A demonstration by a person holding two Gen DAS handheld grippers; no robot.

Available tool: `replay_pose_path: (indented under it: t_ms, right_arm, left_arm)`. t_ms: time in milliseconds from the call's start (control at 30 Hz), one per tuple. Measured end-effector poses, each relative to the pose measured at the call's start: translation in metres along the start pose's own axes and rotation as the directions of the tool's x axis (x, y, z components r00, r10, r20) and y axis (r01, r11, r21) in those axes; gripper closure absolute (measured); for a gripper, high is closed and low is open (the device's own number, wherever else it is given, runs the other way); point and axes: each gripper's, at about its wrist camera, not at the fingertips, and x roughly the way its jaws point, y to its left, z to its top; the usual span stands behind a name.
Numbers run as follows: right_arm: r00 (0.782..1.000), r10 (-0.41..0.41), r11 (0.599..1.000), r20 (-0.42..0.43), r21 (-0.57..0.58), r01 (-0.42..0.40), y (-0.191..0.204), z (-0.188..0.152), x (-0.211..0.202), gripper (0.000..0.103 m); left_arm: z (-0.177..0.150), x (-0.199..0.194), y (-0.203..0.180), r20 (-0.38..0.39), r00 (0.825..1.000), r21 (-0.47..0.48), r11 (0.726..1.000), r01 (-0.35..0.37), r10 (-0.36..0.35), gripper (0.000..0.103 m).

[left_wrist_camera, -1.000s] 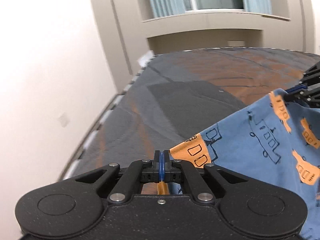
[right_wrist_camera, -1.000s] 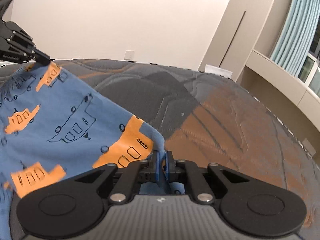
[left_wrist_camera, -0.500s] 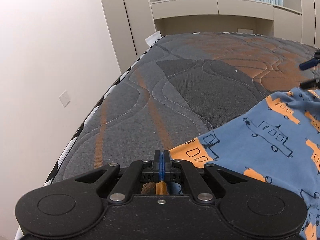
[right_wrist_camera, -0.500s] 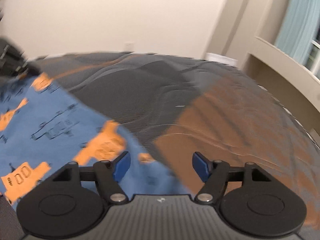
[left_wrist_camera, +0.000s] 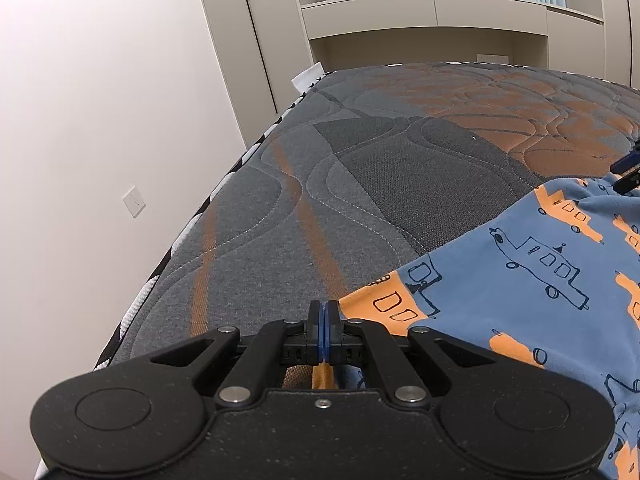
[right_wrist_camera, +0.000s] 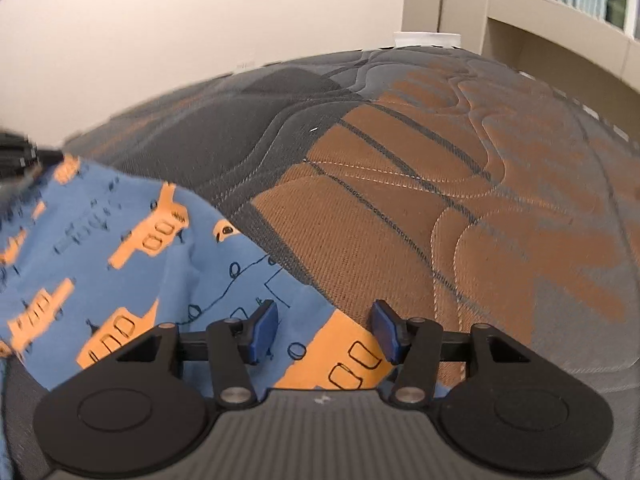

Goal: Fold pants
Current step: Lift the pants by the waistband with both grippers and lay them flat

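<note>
Pants (left_wrist_camera: 532, 280), blue with orange and outlined vehicle prints, lie on the mattress (left_wrist_camera: 360, 184), which is quilted in grey and orange. In the left wrist view they cover the right and lower right part of the bed, with one corner reaching to the left gripper (left_wrist_camera: 325, 330). Its blue pads are pressed together, and an orange strip of the cloth is pinched between them just below the tips. The right gripper (right_wrist_camera: 326, 330) hovers over the other corner of the pants (right_wrist_camera: 160, 264), with its fingers (right_wrist_camera: 262, 332) spread apart and holding nothing; the cloth lies flat under the gap. In that view the pants extend to the left. Beige wall (left_wrist_camera: 100, 120) stands beside the bed, with a white switch plate (left_wrist_camera: 134, 201) on it.
</note>
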Motion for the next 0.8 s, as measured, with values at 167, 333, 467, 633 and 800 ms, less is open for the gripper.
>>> replay_pose_path:
  t_ms: [167,333,467,633,800]
  right_arm:
    - [0.999,-0.030,0.999,0.033,-0.014,0.030,0.013,-0.005,-0.003,0.095]
    - [0.977,-0.191,0.975,0.095,-0.093,0.200,0.044,-0.005,-0.015,0.098]
    - [0.944,-0.253,0.959,0.213,-0.074,0.274,0.061,-0.014,-0.049,0.098]
    - [0.854,-0.355,0.922,0.381,-0.007,0.387,0.087,-0.044,-0.120,0.098]
    - [0.768,-0.391,0.898,0.507,0.028,0.439,0.134,-0.091,-0.191,0.098]
  left_arm:
    - [0.001,-0.002,-0.002,0.005,1.000,-0.011,1.000,-0.015,0.015,0.103]
    - [0.005,-0.018,-0.004,0.055,0.998,-0.022,0.999,-0.031,0.032,0.103]
    - [0.007,-0.047,-0.005,0.133,0.991,-0.029,0.999,-0.016,0.019,0.103]
    - [0.003,-0.096,-0.007,0.248,0.968,-0.014,0.999,0.037,-0.032,0.103]
    - [-0.014,-0.150,-0.012,0.338,0.937,0.023,0.996,0.082,-0.085,0.103]
